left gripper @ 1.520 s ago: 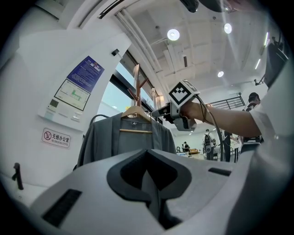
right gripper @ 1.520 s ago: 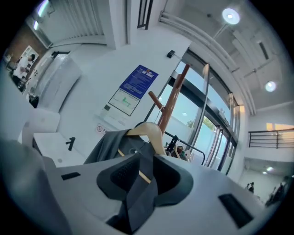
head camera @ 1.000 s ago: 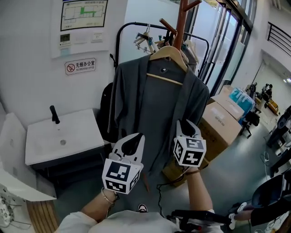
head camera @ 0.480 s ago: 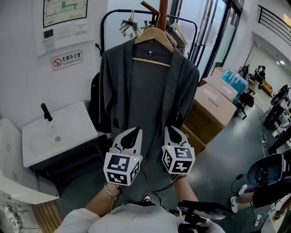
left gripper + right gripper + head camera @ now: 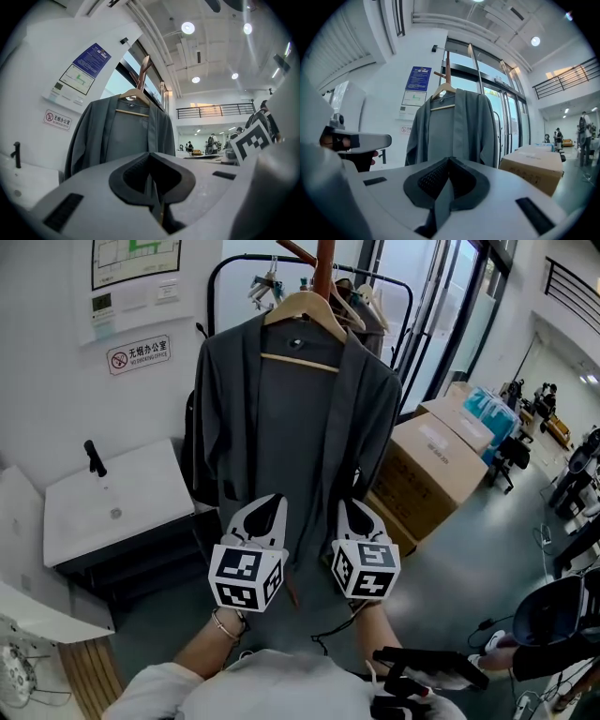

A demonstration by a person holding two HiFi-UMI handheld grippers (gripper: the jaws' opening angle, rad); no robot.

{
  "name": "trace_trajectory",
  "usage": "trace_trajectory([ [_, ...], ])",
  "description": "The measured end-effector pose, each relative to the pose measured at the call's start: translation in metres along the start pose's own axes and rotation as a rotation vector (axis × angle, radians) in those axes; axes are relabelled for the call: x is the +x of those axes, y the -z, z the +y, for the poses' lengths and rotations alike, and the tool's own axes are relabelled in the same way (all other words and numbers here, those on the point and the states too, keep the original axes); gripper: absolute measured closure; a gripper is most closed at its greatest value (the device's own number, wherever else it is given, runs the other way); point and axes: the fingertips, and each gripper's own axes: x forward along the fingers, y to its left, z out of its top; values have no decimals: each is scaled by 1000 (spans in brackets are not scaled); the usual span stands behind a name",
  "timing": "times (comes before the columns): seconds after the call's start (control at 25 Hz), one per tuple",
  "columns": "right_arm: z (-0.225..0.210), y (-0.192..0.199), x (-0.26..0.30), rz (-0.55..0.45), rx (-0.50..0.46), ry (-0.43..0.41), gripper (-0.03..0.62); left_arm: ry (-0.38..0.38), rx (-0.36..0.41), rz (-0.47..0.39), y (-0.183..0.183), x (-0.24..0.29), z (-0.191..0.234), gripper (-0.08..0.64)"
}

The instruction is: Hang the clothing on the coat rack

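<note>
The gray coat (image 5: 281, 427) hangs from its hanger (image 5: 302, 307) on the coat rack (image 5: 323, 268), so it needs no holding. The left tool (image 5: 270, 502) and right tool (image 5: 349, 507) are both pressed together and hold nothing.

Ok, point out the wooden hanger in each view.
Head view: hanger at top centre, inside the shoulders of the coat.
Left gripper view: hanger above and left of centre.
Right gripper view: hanger above centre.
Shared landmark: the no-smoking sign on the wall left of the coat, below hanger height in all three.
</note>
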Motion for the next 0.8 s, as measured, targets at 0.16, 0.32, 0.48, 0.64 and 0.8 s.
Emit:
trace_trajectory([
  [0.16,-8,0,-1,-6,-2,-21,569,-25,5,-5,-1,5,-7,552],
  [0.32,-11,2,-1,-10,-12,-33,569,-50,8,4,4,6,-7,552],
  [0.48,-6,4,5,-15,-5,-49,569,-75,17,0,3,3,3,552],
  [0.64,1,5,11,-15,-5,-62,569,-96,12,-1,2,1,17,552],
  [0.8,4,10,14,-2,-13,-63,569,-105,-2,-2,5,0,25,552],
])
